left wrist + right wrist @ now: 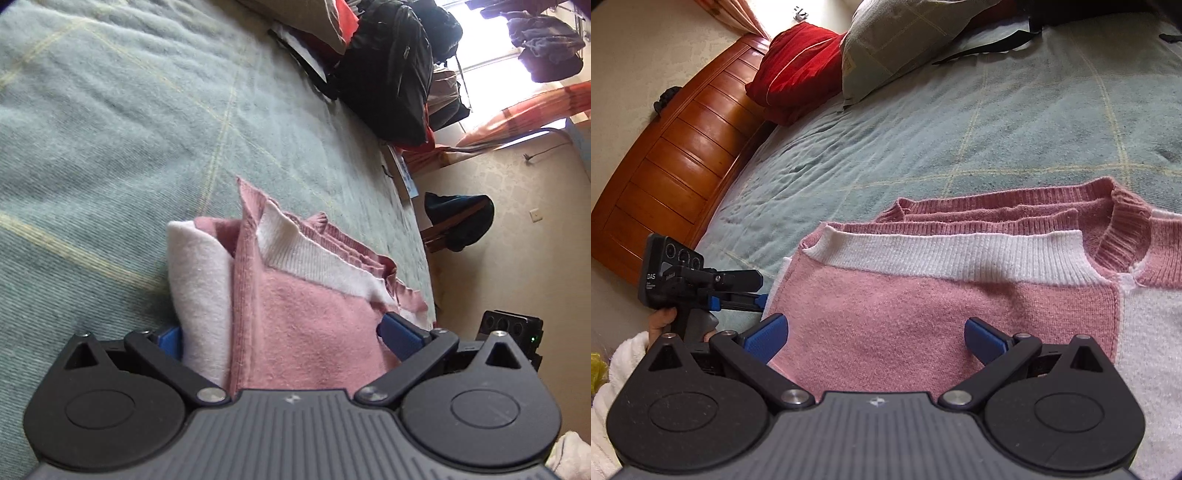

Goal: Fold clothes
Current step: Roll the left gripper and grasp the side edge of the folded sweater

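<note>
A pink and white knitted sweater (923,295) lies folded on the green blanket (923,129) of a bed. In the left wrist view the sweater (306,314) fills the space between the wide-apart blue pads (400,332) of my left gripper (284,336), its folded edge standing up between them. My right gripper (875,336) is open just above the pink panel, with one blue pad (766,334) at the sweater's left edge. The left gripper also shows in the right wrist view (738,291) at the sweater's left side.
A wooden headboard (672,155), a red pillow (790,74) and a green pillow (901,40) lie at the bed's far side. A black backpack (388,70) sits on the bed. Beyond the bed edge is a chair with dark clothes (458,221).
</note>
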`<state>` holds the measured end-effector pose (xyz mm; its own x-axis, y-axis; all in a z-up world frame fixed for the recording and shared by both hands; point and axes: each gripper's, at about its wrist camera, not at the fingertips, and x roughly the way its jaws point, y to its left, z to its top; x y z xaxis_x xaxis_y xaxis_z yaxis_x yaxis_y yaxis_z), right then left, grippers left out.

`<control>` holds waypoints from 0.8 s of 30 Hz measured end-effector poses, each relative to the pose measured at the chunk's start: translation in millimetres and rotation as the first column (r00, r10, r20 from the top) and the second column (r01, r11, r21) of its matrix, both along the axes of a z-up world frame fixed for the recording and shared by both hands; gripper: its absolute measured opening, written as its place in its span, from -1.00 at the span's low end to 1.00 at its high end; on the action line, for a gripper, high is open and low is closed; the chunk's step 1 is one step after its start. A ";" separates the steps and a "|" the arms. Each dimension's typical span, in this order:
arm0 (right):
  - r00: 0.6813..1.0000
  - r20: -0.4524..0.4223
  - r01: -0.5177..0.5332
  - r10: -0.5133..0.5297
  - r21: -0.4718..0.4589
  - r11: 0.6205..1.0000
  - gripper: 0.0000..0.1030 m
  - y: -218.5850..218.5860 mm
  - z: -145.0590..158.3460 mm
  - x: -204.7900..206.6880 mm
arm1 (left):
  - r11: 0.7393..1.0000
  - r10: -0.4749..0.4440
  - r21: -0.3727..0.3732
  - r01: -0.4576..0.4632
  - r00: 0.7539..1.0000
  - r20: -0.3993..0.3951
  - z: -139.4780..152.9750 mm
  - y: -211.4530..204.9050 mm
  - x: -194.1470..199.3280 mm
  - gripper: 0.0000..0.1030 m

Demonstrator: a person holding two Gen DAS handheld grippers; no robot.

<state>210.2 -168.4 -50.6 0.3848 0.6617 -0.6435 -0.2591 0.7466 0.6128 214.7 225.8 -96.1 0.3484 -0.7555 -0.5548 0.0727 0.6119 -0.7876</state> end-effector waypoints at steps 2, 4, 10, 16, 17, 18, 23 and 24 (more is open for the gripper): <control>1.000 0.001 -0.002 0.002 0.005 1.000 1.00 -1.2 0.6 -0.5 | 0.999 -0.037 -0.025 0.037 0.999 -0.013 -0.6 -0.3 -9.2 0.98; 1.000 0.000 -0.001 0.001 0.011 1.000 1.00 -3.4 0.8 -1.2 | 0.996 -0.070 -0.049 0.068 0.997 -0.030 -1.4 1.0 -23.2 0.98; 1.000 0.002 0.007 -0.007 0.033 0.999 1.00 -7.2 2.0 -2.3 | 0.992 -0.113 -0.067 0.110 0.993 -0.041 -3.2 -7.1 -34.7 0.98; 1.000 0.014 0.011 -0.012 0.033 0.999 1.00 -8.2 7.4 -5.9 | 0.989 -0.124 -0.089 0.121 0.992 -0.034 -11.8 -18.2 -2.5 0.98; 1.000 0.014 0.014 -0.015 0.034 0.999 1.00 -8.7 7.1 -5.8 | 0.988 -0.124 -0.096 0.120 0.991 -0.038 -12.3 -17.5 -0.8 0.98; 1.000 0.014 0.017 -0.017 0.035 0.999 1.00 -9.1 6.9 -5.8 | 0.987 -0.126 -0.102 0.122 0.991 -0.036 -12.5 -15.9 -1.6 0.98; 1.000 -0.003 0.012 -0.012 0.034 0.999 1.00 -7.0 0.8 -3.5 | 0.989 -0.103 -0.112 0.099 0.994 -0.028 -18.1 0.5 -9.4 0.76; 1.000 -0.006 0.010 -0.010 0.033 0.999 1.00 -6.4 -0.5 -3.1 | 0.990 -0.089 -0.112 0.084 0.995 -0.042 -20.2 3.3 -7.8 0.65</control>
